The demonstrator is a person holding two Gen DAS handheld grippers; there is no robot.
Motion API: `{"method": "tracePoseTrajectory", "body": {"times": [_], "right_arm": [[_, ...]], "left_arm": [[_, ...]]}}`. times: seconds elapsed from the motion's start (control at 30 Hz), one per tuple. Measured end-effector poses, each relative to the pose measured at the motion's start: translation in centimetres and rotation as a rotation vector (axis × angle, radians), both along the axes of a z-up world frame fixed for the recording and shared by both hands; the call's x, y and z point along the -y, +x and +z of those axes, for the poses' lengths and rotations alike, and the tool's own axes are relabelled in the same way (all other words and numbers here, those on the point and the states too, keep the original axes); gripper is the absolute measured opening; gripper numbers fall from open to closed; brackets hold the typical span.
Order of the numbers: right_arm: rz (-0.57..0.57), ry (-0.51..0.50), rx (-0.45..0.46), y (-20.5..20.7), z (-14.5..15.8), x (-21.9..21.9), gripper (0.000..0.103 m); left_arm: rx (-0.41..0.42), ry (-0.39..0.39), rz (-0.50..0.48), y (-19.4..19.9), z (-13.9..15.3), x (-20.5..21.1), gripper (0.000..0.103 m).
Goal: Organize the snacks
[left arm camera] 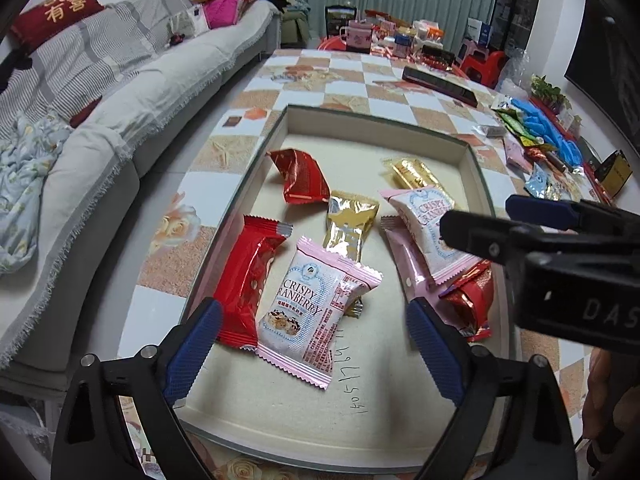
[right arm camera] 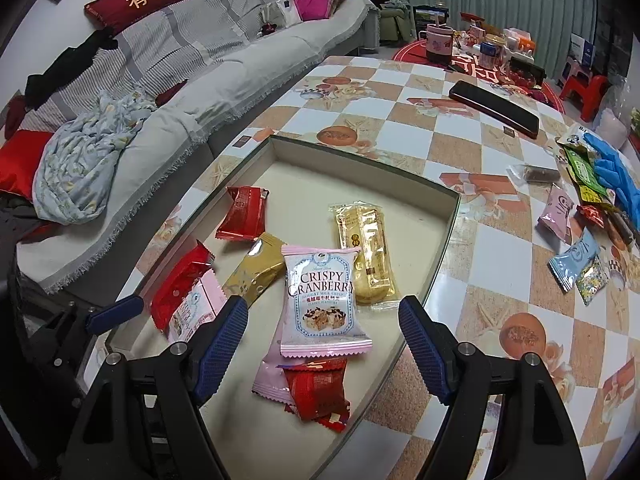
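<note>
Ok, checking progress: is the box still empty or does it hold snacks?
It holds snacks. The box has several wrapped packets lying flat inside, among them a Crispy Cranberry packet. More snacks lie outside on the table.

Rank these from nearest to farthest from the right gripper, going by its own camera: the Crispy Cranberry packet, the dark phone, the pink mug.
1. Crispy Cranberry packet, in the tray just ahead of the open right gripper.
2. Dark phone, flat on the checkered table beyond the tray.
3. Pink mug, at the far end.
</note>
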State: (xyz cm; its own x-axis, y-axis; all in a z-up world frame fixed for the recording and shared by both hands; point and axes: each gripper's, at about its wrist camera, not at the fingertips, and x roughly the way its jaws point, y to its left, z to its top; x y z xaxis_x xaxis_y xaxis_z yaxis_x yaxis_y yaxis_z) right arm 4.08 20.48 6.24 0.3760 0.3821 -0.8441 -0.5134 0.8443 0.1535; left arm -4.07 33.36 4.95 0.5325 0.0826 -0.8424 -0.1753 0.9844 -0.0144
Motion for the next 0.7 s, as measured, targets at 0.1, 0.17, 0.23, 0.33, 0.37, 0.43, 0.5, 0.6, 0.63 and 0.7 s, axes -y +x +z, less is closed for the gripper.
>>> {"method": "tracePoseTrajectory", "body": {"times": [0.1,0.17,0.23,0.33,0.37,0.43,0.5,0.6,0.63,0.7], "right_arm": [[-0.002,0.004,-0.006,-0.3,0.0,0.2,0.079],[-0.004,0.002,-0.007,-0.5,0.1,0.4,0.079],[-0.003,0.001,-0.009,-0.7,0.2,0.4,0.079],[-0.002,-0.003,-0.01,-1.1,0.3,0.5,0.079],[0.002,-0.005,-0.013,-1.3,0.3,0.5,0.079],[0.006,-0.016,-0.013,-1.6,0.2,0.5,0.079],[0.004,-0.022,-0.015,-1.9,0.1,0.6,0.079],[0.001,-0.021,-0.028,-2.1,-0.3,0.7,0.079],[0.001,-0.018,-0.032,-2.2,-0.4,0.8,0.079],[0.004,-0.009,-0.039,-2.3,-0.5,0.8,0.079]], "left_arm": [[0.002,0.077,0.039,-0.6,0.4,0.5,0.095],[0.016,0.123,0.053,-1.3,0.6,1.1,0.095],[-0.014,0.138,0.045,-1.7,0.3,1.5,0.095],[-0.039,0.127,0.057,-2.0,-0.1,1.7,0.095],[-0.051,0.114,0.059,-2.0,-0.2,1.6,0.095],[-0.066,0.079,0.055,-2.2,-0.3,1.5,0.095],[-0.073,0.057,0.054,-2.5,-0.4,1.6,0.095],[-0.106,0.037,0.038,-2.8,-0.6,1.9,0.095],[-0.104,0.046,0.04,-3.0,-0.6,2.1,0.095],[-0.096,0.067,0.043,-3.4,-0.5,2.4,0.095]]}}
